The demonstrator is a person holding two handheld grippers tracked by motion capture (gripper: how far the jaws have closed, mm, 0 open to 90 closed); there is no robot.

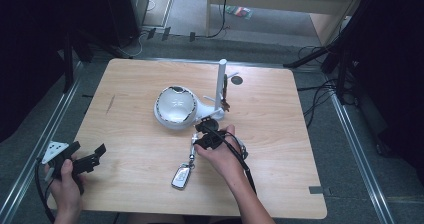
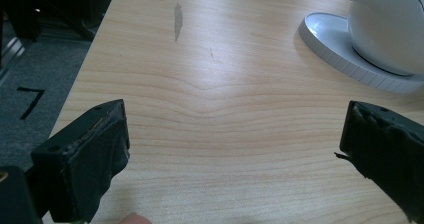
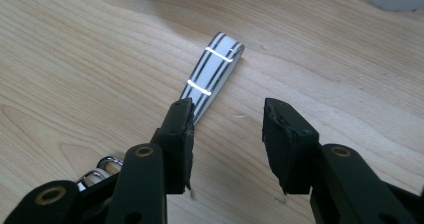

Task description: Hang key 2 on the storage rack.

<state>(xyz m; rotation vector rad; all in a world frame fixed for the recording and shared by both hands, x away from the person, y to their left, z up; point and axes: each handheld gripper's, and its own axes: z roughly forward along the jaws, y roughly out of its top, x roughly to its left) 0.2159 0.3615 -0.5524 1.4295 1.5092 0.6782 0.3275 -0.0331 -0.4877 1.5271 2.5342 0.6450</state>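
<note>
A silver car key fob (image 1: 181, 176) lies near the table's front edge, and its grey striped strap (image 1: 192, 146) runs back toward the white stand. My right gripper (image 1: 205, 130) hovers low over the strap's far end. In the right gripper view the strap (image 3: 215, 71) passes under the left jaw, the metal rings (image 3: 102, 166) show beside it, and bare wood lies between the parted jaws of the right gripper (image 3: 227, 106). My left gripper (image 1: 99, 154) rests at the front left corner; in its own view the left gripper (image 2: 235, 114) stands wide open over bare wood.
A white bowl (image 1: 175, 105) sits on a white base with an upright pole (image 1: 221, 79) at the table's middle; a small dark item hangs at the pole. The bowl (image 2: 387, 24) is at the far right of the left gripper view. Cables lie on the floor.
</note>
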